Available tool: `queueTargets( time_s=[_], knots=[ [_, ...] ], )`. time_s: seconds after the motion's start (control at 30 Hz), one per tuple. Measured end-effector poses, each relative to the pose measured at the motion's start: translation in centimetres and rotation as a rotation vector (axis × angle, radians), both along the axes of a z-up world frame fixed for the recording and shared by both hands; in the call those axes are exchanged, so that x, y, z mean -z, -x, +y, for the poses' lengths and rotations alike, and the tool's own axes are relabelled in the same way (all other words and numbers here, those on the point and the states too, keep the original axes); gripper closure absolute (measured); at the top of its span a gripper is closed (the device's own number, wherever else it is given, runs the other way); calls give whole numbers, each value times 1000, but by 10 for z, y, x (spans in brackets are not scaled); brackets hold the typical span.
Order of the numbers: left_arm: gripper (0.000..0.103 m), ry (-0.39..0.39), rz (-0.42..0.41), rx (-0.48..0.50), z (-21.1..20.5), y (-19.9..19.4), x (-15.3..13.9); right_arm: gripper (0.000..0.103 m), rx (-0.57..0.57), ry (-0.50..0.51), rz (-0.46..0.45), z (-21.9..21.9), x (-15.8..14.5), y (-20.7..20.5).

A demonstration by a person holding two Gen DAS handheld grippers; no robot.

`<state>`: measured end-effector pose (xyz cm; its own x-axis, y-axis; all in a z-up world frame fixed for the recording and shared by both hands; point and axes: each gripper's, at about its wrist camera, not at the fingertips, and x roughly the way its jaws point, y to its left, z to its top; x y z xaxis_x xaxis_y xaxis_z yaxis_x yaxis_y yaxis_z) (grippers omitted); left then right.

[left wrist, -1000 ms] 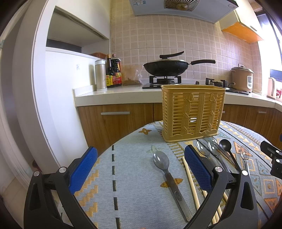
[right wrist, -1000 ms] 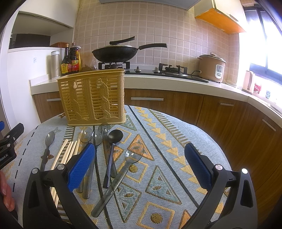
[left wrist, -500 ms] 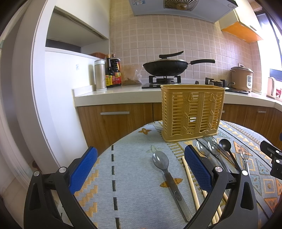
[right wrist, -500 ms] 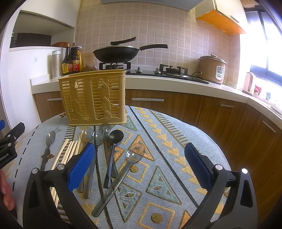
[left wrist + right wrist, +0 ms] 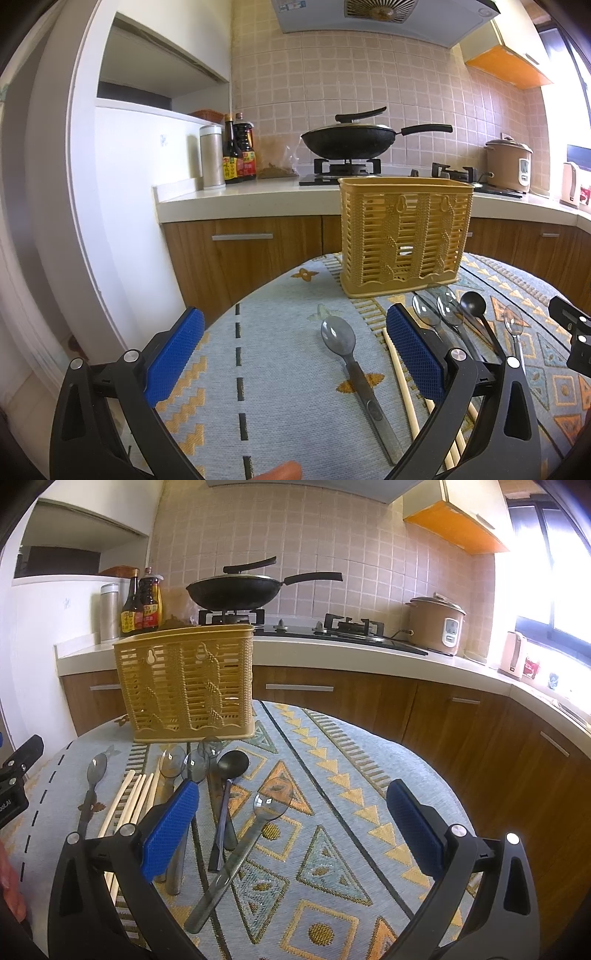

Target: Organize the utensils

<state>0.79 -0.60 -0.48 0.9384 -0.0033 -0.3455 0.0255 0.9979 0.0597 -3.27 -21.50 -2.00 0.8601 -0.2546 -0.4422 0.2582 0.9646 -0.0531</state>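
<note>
Both tools hang wide apart and empty over the bench's patterned blue-grey woven cloth (image 5: 332, 775): the left tool (image 5: 295, 354) and the right tool (image 5: 291, 830). The yellow slatted plastic utensil basket (image 5: 184, 683) stands upright at the far edge, with translucent grey plastic spoons (image 5: 236, 853), a black ladle-shaped spoon (image 5: 225, 794) and pale wooden chopsticks (image 5: 129, 805) lying loose before it. The left tool's body shows partial white lettering "ooLAI" (image 5: 5, 806); the red-and-yellow labels on the dark sauce bottles (image 5: 142, 602) are too small to read.

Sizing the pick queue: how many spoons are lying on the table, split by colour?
Clear-grey spoons: 5
Black spoon: 1
Total: 6 spoons, all lying on the cloth in front of the yellow basket, none in it yet.
</note>
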Motion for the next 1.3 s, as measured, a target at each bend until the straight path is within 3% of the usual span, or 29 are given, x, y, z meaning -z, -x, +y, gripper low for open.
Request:
queueTargets(
  time_s=[0.13, 0.23, 0.4, 0.53, 0.6, 0.8, 0.97, 1.03, 1.2, 1.3],
  knots=[
    [7, 46, 126, 48, 3, -16, 8, 6, -2, -42, 47, -6, 5, -10],
    [14, 58, 212, 100, 4, -26, 14, 6, -21, -35, 103, -3, 8, -18],
    [31, 47, 391, 257, 2, -42, 20, 14, -117, -54, 245, 6, 12, -34],
    [53, 145, 579, 366, 10, -75, 22, 26, -160, -49, 315, 11, 7, -51],
    [55, 208, 657, 381, 16, -93, 25, 29, -195, -106, 345, 4, 1, -63],
    [55, 198, 749, 323, 12, -126, 27, 47, -211, -210, 474, -23, -2, -107],
    [55, 261, 835, 313, 18, -148, 35, 47, -184, -374, 593, -56, 9, -128],
    [55, 301, 870, 306, 21, -155, 38, 47, -158, -387, 620, -62, 13, -130],
    [55, 297, 875, 270, 15, -164, 38, 47, -115, -458, 668, -73, 25, -127],
    [55, 249, 859, 236, 7, -171, 38, 47, -90, -506, 695, -79, 32, -127]
  ],
)
